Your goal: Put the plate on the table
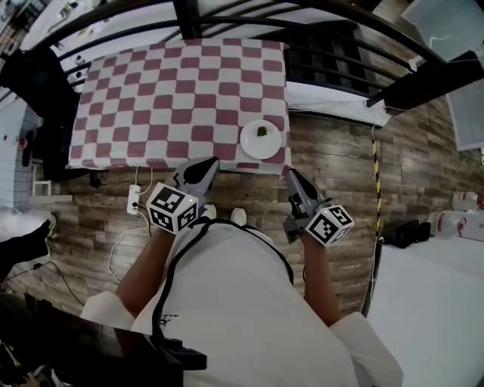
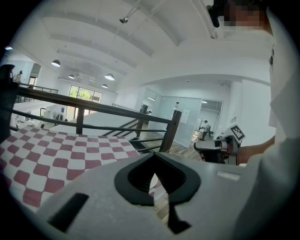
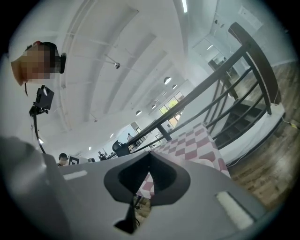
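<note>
- Plate [image 1: 261,139] is in neither claw. Closest to the person, the left claw [image 1: 209,163] and the right claw [image 1: 292,176] hang in front of the body, short of the worktop's near edge. Both have their jaws pressed together on nothing.
- Each gripper view agrees: the left claw [image 2: 152,157] and the right claw [image 3: 149,154] show their jaws meeting at the tip, with only checked cloth and floor beyond.
- Next out, the white plate lies flat at the near right corner of the worktop [image 1: 174,91], close to both edges, with a small green scrap [image 1: 262,131] near its middle. Lying so, it makes the task look done.
- Handling, as a guess: the plate is stiff, fairly light, smooth-glazed and so slippery, and breakable. The thin rim by the near edge is the place to pinch, with the plate kept level so the scrap stays on.
- Farthest, a dark railing [image 1: 187,19] runs past the far edge.
</note>
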Tool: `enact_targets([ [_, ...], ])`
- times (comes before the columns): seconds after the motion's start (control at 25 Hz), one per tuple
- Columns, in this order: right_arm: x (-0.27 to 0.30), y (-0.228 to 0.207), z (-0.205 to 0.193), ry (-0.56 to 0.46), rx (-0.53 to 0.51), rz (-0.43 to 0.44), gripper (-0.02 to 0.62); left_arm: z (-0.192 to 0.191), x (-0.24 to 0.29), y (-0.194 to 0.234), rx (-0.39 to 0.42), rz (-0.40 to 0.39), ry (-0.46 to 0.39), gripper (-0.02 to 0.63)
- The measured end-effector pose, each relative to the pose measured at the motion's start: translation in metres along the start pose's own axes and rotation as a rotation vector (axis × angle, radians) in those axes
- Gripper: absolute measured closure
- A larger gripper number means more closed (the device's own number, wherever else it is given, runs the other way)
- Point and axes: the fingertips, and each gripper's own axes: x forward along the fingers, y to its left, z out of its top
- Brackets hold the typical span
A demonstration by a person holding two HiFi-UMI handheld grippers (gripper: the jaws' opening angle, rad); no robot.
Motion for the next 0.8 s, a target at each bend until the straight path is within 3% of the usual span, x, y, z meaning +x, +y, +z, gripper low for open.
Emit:
enact_targets([
  [0.8, 0.029, 0.030, -0.006, -0.011, -0.055, -0.045, 0.589, 0.009, -0.019, 0.046, -0.007, -0.035, 0.004, 0.598],
])
